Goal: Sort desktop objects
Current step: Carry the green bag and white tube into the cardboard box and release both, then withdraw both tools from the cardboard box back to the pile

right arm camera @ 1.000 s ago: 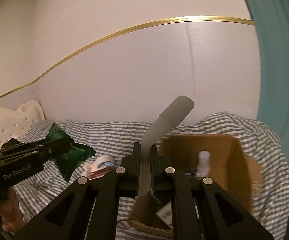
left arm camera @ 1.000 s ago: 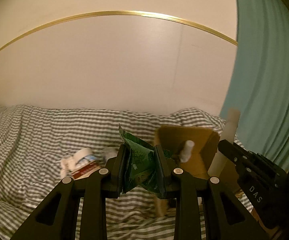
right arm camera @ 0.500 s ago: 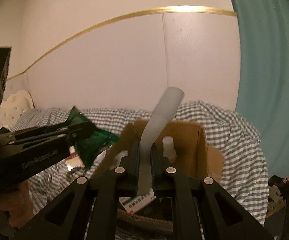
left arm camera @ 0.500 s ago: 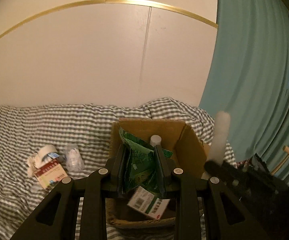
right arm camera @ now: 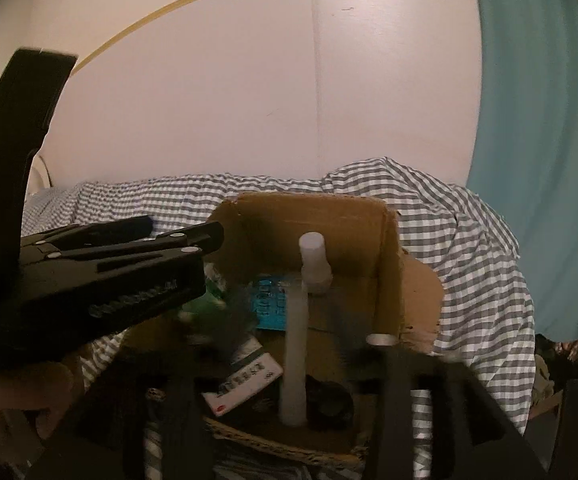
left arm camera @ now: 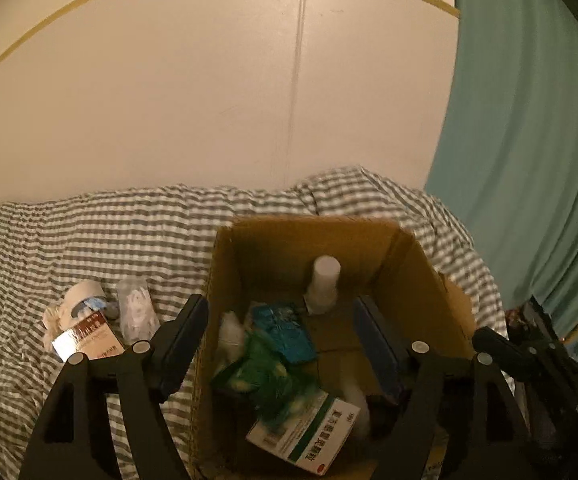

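Note:
An open cardboard box [left arm camera: 421, 264] stands on the checked bedspread. My left gripper [left arm camera: 285, 344] is open above it, and the green packet [left arm camera: 273, 376] lies blurred inside, between its fingers. The box also holds a white bottle [left arm camera: 323, 284], a teal packet [left arm camera: 285, 330] and a green-and-white medicine box [left arm camera: 309, 436]. My right gripper [right arm camera: 289, 392] is open over the box [right arm camera: 389, 256]. The white tube [right arm camera: 295, 356] stands blurred in the gap between its fingers, in the box. The left gripper [right arm camera: 209, 236] shows at left in the right wrist view.
On the bedspread [left arm camera: 89, 240] left of the box lie a red-brown carton [left arm camera: 89, 336], a clear plastic bag [left arm camera: 135, 312] and a roll of white tape [left arm camera: 85, 294]. A teal curtain [left arm camera: 529, 160] hangs at right. A pale wall stands behind.
Both grippers moved over the box and opened. The green packet dropped from the left gripper into the box. The white tube left the right gripper's grip and stands in the box.

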### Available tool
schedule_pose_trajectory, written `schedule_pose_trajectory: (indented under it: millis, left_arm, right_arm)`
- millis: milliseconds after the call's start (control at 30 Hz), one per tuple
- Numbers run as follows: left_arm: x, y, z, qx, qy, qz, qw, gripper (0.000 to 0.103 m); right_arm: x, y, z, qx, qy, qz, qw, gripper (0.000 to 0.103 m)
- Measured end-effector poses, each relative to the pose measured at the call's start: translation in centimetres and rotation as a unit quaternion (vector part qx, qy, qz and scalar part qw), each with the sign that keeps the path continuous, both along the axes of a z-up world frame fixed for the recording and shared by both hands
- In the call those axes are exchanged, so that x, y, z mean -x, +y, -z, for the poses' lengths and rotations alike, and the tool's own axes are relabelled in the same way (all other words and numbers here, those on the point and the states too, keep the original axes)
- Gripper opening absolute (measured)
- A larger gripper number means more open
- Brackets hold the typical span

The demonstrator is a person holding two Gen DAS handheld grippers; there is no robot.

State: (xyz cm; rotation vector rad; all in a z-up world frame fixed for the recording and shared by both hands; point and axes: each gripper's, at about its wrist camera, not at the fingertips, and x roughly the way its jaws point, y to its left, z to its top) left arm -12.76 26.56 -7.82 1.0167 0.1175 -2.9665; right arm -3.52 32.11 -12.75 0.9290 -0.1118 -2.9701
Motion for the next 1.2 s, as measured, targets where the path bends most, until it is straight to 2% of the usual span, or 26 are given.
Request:
schedule_pose_trajectory:
  millis: [200,300,433,567,633,767,933,1067,1200]
  left_arm:
    - [0.3,-2.3,-0.6,-0.032,-0.003,-0.009,0.9994,0.078]
    - [-0.1,-4.3,-1.0,-0.050,-0.002,-0.024,0.9984,0.084]
    - [-1.0,-6.8,-1.7,-0.059,0.004,-0.043,0.9974,0.086]
    - [-2.2,-10.6,-2.6,-0.065,0.015,-0.068,0.9955,0.093]
    - [-2.9,-12.1,-3.0,-0.056,0.025,-0.074,0.9954,0.094]
    - [-4.5,-15.1,-3.8,0.003,0.044,-0.089,0.9951,0.098]
    - [-6.0,-19.2,-3.9,0.068,0.060,-0.111,0.9897,0.100]
    - [-7.4,-23.1,-3.1,0.071,0.065,-0.118,0.9882,0.101]
    - [-8.0,-26.6,-1.3,0.064,0.047,-0.130,0.9884,0.101]
  right_arm:
    - [0.1,1.0,-0.3,0.002,-0.002,0.021,1.000,0.057]
    - [0.2,0.4,-0.6,-0.003,0.002,0.022,1.000,0.058]
    - [0.2,-1.6,-1.4,0.004,0.017,0.017,1.000,0.061]
    - [0.7,-4.9,-2.4,0.006,0.031,-0.001,1.000,0.065]
    - [1.1,-6.8,-2.7,-0.003,0.038,-0.011,0.999,0.068]
    - [1.8,-10.5,-3.6,0.000,0.049,-0.031,0.998,0.074]
    - [3.3,-15.3,-4.2,-0.010,0.062,-0.059,0.996,0.079]
    - [4.9,-18.9,-4.1,-0.021,0.063,-0.074,0.995,0.081]
    - [6.7,-22.2,-3.1,-0.023,0.052,-0.085,0.995,0.081]
